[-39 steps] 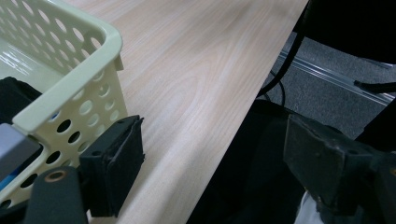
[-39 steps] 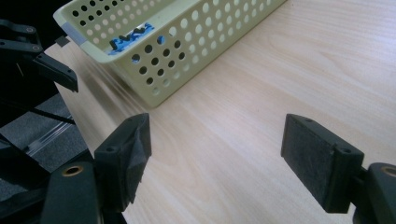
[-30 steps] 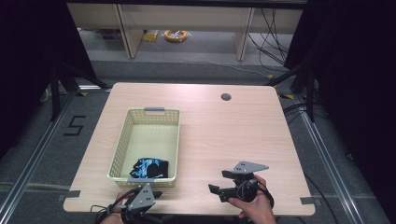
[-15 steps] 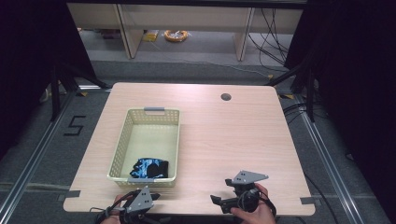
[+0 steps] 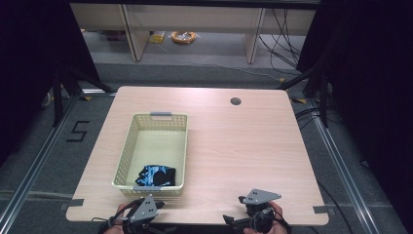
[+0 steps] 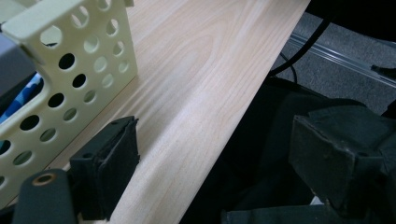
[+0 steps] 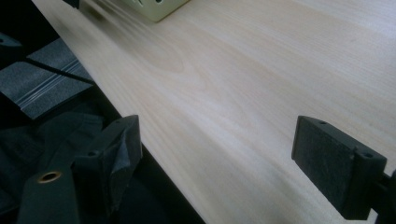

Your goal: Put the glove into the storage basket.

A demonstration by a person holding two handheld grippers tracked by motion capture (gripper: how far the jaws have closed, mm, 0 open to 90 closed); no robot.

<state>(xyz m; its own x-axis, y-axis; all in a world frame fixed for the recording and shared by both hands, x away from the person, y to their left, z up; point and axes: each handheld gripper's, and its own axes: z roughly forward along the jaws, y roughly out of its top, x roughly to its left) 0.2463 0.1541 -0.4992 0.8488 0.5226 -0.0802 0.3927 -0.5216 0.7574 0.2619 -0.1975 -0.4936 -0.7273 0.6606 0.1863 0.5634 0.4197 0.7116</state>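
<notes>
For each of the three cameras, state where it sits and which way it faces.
High view: above the near edge, looking forward and down on the light wooden table; both hands show at its near edge.
Left gripper view: rides the left hand-held gripper, facing the near edge beside the cream perforated plastic basket; jaws apart.
Right gripper view: rides the right hand-held gripper, facing across the tabletop; jaws apart.
Shared: all three show basket and table.

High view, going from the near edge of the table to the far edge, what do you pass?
Left gripper and right gripper → dark cloth in the basket → round hole in the table.
</notes>
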